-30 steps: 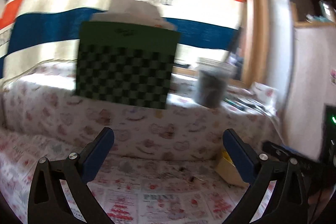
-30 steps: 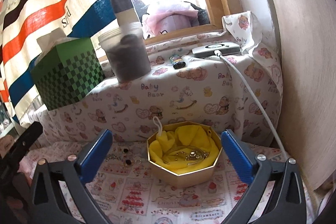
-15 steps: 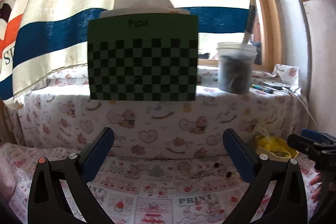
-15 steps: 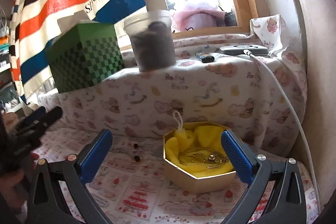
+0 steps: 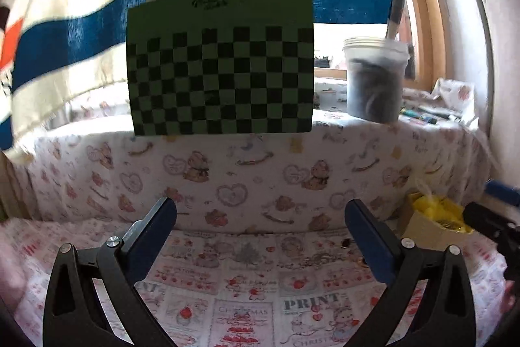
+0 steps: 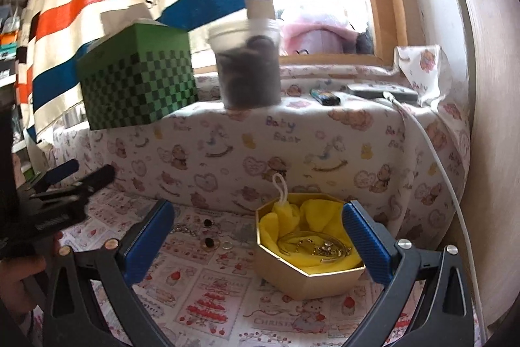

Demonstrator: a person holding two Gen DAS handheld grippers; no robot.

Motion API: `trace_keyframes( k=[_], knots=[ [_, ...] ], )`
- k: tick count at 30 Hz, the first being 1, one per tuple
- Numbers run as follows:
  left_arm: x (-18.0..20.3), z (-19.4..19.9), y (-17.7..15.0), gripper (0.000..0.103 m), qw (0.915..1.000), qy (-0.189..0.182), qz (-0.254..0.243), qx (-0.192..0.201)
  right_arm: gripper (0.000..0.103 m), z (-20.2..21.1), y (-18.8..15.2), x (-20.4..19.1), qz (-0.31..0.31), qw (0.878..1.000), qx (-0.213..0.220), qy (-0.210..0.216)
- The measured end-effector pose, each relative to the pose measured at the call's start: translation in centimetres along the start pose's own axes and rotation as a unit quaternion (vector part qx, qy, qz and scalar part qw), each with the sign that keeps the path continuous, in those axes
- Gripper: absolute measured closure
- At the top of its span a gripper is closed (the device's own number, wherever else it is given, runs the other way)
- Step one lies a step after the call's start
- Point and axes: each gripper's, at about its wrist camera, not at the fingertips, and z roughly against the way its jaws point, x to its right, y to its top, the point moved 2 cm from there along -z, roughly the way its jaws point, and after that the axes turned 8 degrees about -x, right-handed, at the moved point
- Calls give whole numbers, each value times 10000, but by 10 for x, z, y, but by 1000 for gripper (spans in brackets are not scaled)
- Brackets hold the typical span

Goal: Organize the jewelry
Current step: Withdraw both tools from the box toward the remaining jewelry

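A gold octagonal box lined with yellow cloth holds gold jewelry; it also shows at the right edge of the left wrist view. Loose pieces lie on the printed cloth left of it: dark earrings, a small ring and a chain; the left wrist view shows them by the right finger. My right gripper is open and empty, above box and loose pieces. My left gripper is open and empty, left of the jewelry.
A green checkered tissue box and a plastic jar of dark contents stand on a cloth-covered ledge behind. A lighter, a flat device with a white cable lie at right. Wall at far right.
The left gripper has swung right, bringing the jewelry and gold box into its view. The right gripper has moved a little closer to the box. Both stay open.
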Motion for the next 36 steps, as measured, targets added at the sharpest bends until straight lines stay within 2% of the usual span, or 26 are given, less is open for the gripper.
trace_keyframes(
  k=[4,8,10,12,19,23,26,29,31,32,34,36],
  knots=[
    [-3,-1,-1,0,9999,-144,72,-14,0,3,-1,-8,197,9997,93,-126],
    [-6,-2,0,0,9999,-81,131,-32,0,3,-1,-18,463,9989,86,-80],
    [-3,-2,0,0,9998,-195,14,-40,0,1,-1,-17,451,9988,39,-168],
    [0,-1,0,0,9999,-124,-42,-24,0,0,-1,-13,362,9993,17,-127],
    [-2,-5,0,0,9996,-227,-8,-147,0,-4,-1,-5,133,9996,-95,-230],
    [5,-16,0,0,9968,-579,-297,-454,0,-3,-1,-6,144,9996,-65,-231],
    [17,-22,2,0,9955,-331,-727,-501,0,-2,-1,-4,88,9990,-57,-424],
    [35,-33,7,0,9884,-522,-1084,-925,0,1,-2,4,-121,9978,13,-659],
    [48,-45,9,0,9789,-792,-1228,-1429,0,5,-2,12,-335,9963,78,-790],
    [55,-52,9,0,9741,-814,-1273,-1681,0,6,-3,15,-454,9950,105,-882],
    [65,-58,10,0,9708,-684,-1346,-1864,0,6,-3,21,-623,9931,66,-987],
    [77,-67,10,0,9641,-529,-1550,-2090,0,3,-3,27,-763,9918,-34,-1029]
  ],
)
